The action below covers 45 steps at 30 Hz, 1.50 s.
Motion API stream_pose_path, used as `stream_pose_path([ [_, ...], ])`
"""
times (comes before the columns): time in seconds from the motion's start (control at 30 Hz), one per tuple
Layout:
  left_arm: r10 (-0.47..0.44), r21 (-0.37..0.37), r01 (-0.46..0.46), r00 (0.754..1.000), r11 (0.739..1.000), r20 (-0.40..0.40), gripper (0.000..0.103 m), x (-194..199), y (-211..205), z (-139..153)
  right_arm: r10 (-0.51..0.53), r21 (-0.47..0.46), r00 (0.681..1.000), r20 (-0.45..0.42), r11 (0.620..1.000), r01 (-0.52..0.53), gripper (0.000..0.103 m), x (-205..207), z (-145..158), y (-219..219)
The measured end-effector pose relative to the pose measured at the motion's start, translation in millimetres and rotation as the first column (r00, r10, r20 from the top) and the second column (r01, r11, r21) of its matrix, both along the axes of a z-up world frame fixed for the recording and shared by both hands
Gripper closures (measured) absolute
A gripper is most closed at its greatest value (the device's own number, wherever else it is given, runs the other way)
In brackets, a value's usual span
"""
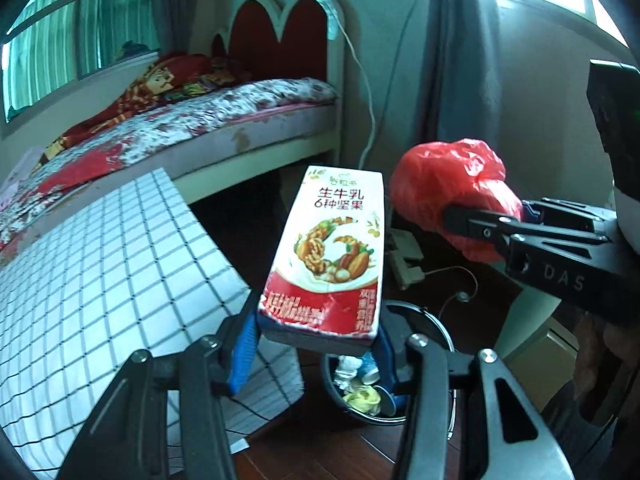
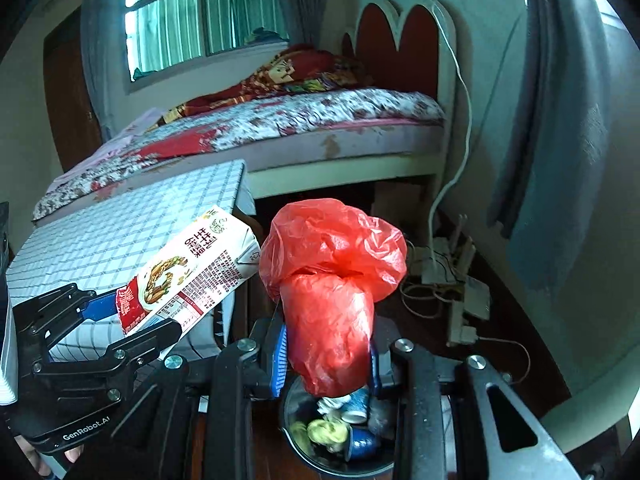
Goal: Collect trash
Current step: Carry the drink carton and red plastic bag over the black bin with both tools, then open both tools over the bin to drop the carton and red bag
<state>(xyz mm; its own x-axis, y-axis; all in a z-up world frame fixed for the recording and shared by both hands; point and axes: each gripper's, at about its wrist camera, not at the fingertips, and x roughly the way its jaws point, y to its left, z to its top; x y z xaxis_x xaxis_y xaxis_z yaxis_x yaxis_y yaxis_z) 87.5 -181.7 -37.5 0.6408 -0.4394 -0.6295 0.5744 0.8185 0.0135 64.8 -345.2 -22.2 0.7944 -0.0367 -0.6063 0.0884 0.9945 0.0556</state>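
Trash is ready to drop: your left tool [image 1: 316,344] clamps the milk carton [image 1: 326,252], your right tool [image 2: 328,360] the red plastic bag [image 2: 332,280], so release both over the bin [image 2: 296,440].

A bed with a red scalloped headboard [image 2: 400,40] stands against the pale wall. Daylight comes through the curtained window [image 2: 200,12]. Dark wooden floor [image 1: 340,456] lies below.

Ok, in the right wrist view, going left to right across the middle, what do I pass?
Left tool → milk carton → red bag → power strip → blue curtain.
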Motion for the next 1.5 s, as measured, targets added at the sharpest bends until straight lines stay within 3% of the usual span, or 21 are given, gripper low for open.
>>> stream_pose_path([
  [0.47, -0.060, 0.038, 0.064, 0.993, 0.997, -0.097, 0.052, -9, -43, -47, -0.011, 0.009, 0.994, -0.109, 1.000, 0.012, 0.071, -19, -54, -33],
  [1.03, -0.044, 0.051, 0.060, 0.964, 0.997, -0.263, 0.049, 3, -58, -113, 0.056, 0.053, 0.948, -0.313, 0.998, -0.041, 0.069, 13, -137, -54],
  [1.07, -0.037, 0.044, 0.051, 0.962, 0.998, -0.270, 0.043, 5, -58, -117, 0.045, 0.035, 0.937, -0.348, 0.999, -0.035, 0.059, 18, -146, -57],
  [1.1, -0.018, 0.053, 0.034, 0.960, 0.998, -0.280, 0.021, 8, -58, -122, 0.012, -0.001, 0.928, -0.372, 1.000, -0.013, 0.035, 21, -155, -61],
  [1.13, 0.002, 0.056, 0.015, 0.958, 0.998, -0.285, 0.010, 10, -57, -125, -0.009, -0.020, 0.925, -0.381, 1.000, 0.001, 0.022, 21, -161, -65],
  [1.17, 0.018, 0.060, 0.000, 0.958, 0.998, -0.286, 0.008, 10, -55, -129, -0.022, -0.024, 0.920, -0.390, 1.000, 0.014, 0.007, 20, -165, -69],
  [1.3, 0.092, 0.095, -0.066, 0.949, 0.993, -0.301, 0.004, 11, -47, -143, -0.068, -0.024, 0.903, -0.424, 0.998, 0.063, 0.005, 19, -174, -81],
  [1.5, 0.149, 0.140, -0.117, 0.958, 0.983, -0.244, 0.001, 13, -46, -144, -0.056, -0.041, 0.905, -0.423, 0.998, 0.043, 0.001, 18, -178, -73],
])
